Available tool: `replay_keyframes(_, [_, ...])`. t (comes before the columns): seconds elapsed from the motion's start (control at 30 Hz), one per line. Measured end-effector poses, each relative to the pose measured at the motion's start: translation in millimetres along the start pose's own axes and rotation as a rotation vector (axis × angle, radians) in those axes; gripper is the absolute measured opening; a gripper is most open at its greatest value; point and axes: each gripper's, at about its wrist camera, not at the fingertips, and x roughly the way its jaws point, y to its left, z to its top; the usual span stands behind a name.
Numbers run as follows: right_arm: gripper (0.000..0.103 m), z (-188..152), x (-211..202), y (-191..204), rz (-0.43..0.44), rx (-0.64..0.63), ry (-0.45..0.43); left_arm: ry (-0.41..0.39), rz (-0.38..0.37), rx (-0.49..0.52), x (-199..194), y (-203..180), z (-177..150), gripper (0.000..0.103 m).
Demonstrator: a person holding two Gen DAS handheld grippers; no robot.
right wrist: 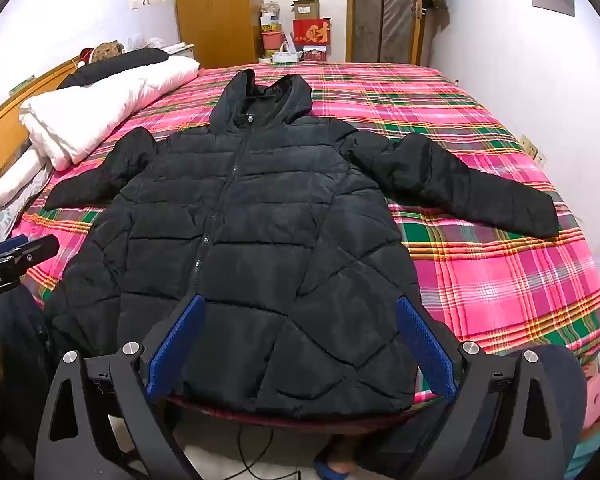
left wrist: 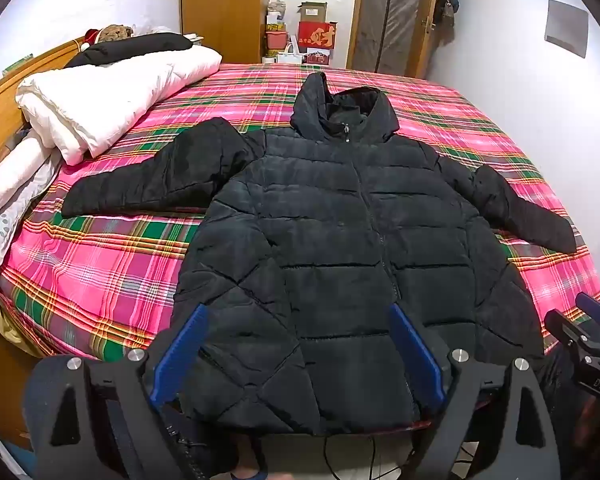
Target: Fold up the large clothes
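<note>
Fingers of the left gripper (left wrist: 300,354) and right gripper (right wrist: 300,344) are being held spread, gripping nothing, above the hem of the black puffer jacket (right wrist: 252,232), which is lying flat, sleeves out, on the plaid bed (right wrist: 500,280). Slippery padding is likely being pinched too shallowly, so it could slide free. The near hem is being hidden behind the grippers.

My bed (left wrist: 100,272) wears a pink plaid sheet; white walls (left wrist: 500,20), a wooden wardrobe (left wrist: 220,8), folded white quilt (left wrist: 112,96) beside.
</note>
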Motion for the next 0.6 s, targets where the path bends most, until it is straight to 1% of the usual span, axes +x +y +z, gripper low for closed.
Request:
replay_keyframes(0.23, [0.096,0,-3,2,0.002,0.006,-0.003,0.012,-0.005,0.002,0,4,1,0.092])
replay_keyframes(0.27, [0.096,-2,6,0,0.003,0.002,0.006,0.014,-0.001,0.006,0,3,0,0.092])
replay_keyframes(0.37, [0.096,-4,9,-2,0.003,0.004,0.005,0.009,0.007,0.012,1,1,-2,0.092])
replay_keyframes(0.6, [0.096,-3,7,-1,0.006,0.002,0.010,0.009,0.010,0.016,2,-1,-3,0.092])
